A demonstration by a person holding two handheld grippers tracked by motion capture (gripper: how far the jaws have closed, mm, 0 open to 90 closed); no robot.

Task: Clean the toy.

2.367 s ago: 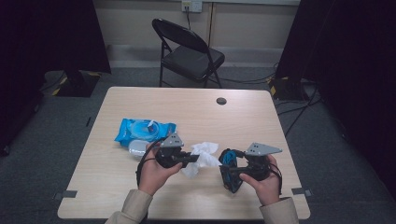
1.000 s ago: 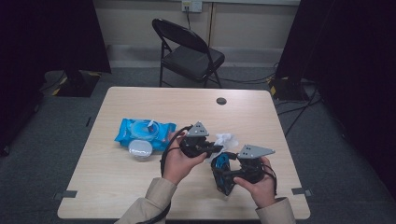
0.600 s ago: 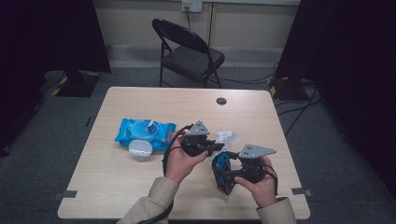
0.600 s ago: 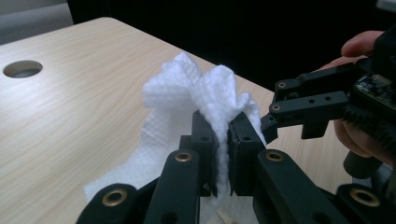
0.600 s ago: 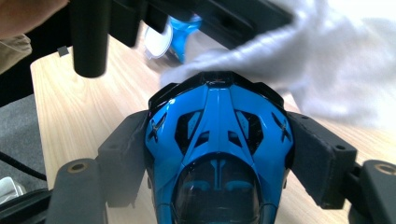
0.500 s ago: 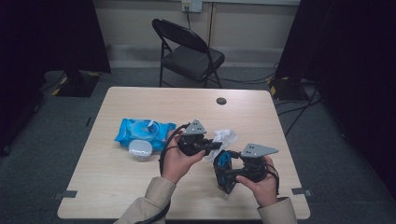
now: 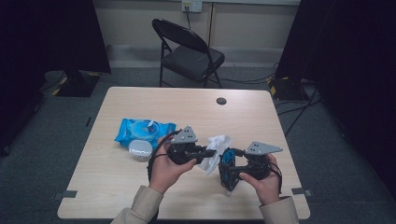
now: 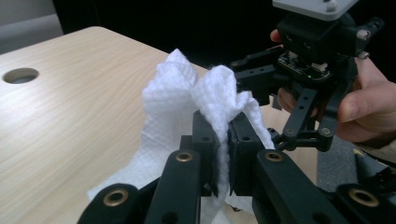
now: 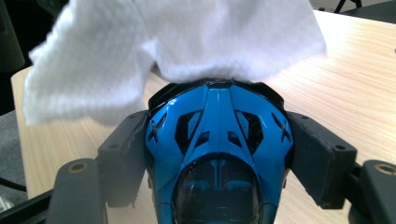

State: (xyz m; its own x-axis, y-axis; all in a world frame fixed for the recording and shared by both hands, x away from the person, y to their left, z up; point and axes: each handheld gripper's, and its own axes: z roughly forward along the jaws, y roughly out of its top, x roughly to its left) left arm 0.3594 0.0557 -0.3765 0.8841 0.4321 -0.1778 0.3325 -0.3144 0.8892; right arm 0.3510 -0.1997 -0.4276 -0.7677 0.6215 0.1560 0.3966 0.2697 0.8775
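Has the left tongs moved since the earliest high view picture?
Yes. The left tongs, shut on the white wipe, now sits further right of the blue wipes pack and closer to the blue toy car in the right tongs.

I see the wipe pack [image 7: 144,131] lying left of centre on the table [image 7: 116,186], its round lid [image 7: 140,149] just before it. Right of them, above the table, the left gripper [image 7: 212,152] pinches a wipe [image 7: 215,145] against the toy car [image 7: 227,163] clamped in the right gripper [image 7: 229,173]. A folding chair [image 7: 189,53] stands behind the table.
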